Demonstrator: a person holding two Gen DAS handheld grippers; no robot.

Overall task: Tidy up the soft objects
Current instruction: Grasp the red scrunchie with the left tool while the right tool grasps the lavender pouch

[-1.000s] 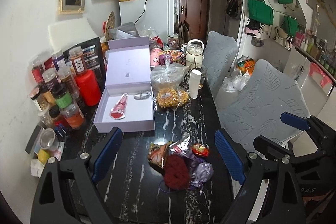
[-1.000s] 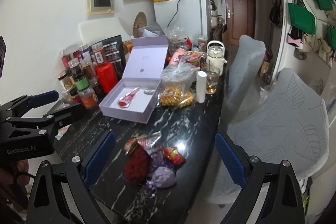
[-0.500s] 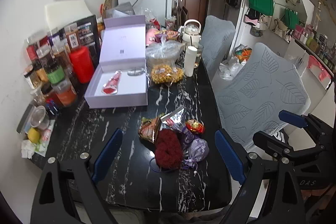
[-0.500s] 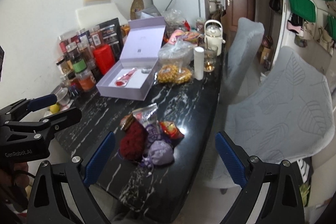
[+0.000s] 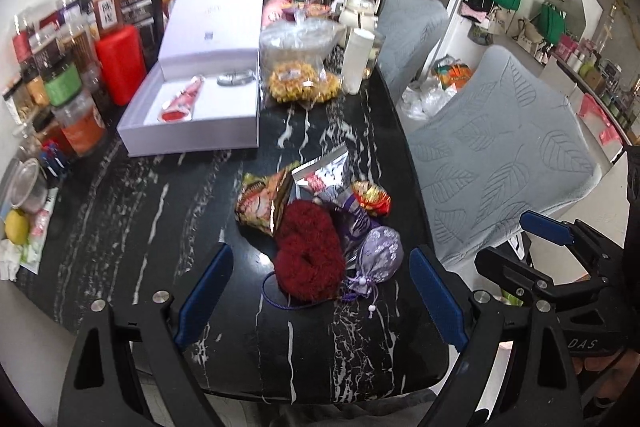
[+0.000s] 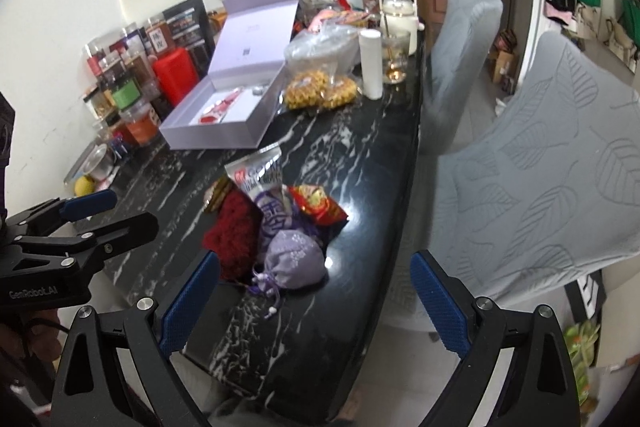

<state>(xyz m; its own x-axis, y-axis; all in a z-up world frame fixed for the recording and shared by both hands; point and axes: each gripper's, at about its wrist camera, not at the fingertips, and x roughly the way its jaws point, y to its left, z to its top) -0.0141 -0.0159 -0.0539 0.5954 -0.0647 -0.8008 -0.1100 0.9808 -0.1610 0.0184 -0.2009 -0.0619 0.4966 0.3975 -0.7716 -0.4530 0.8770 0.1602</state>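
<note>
Both grippers hang wide and empty: left gripper [image 5: 320, 295] above the red fluffy scrunchie [image 5: 310, 255], right gripper [image 6: 316, 301] near the lilac drawstring pouch [image 6: 294, 261]. Just behind, snack packets [image 5: 264, 203] lie tangled in the same heap on the black marble table [image 5: 140, 211]. Farther back sits the open lavender box [image 5: 200, 107]. Risk: the pouch cord snags and drags its neighbours off the edge.

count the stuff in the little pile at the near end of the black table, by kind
Snack packets: 3 — orange, silver, red-gold
Purple pouches: 2 — drawstring, printed
Red fluffy scrunchie: 1
Total: 6
</note>
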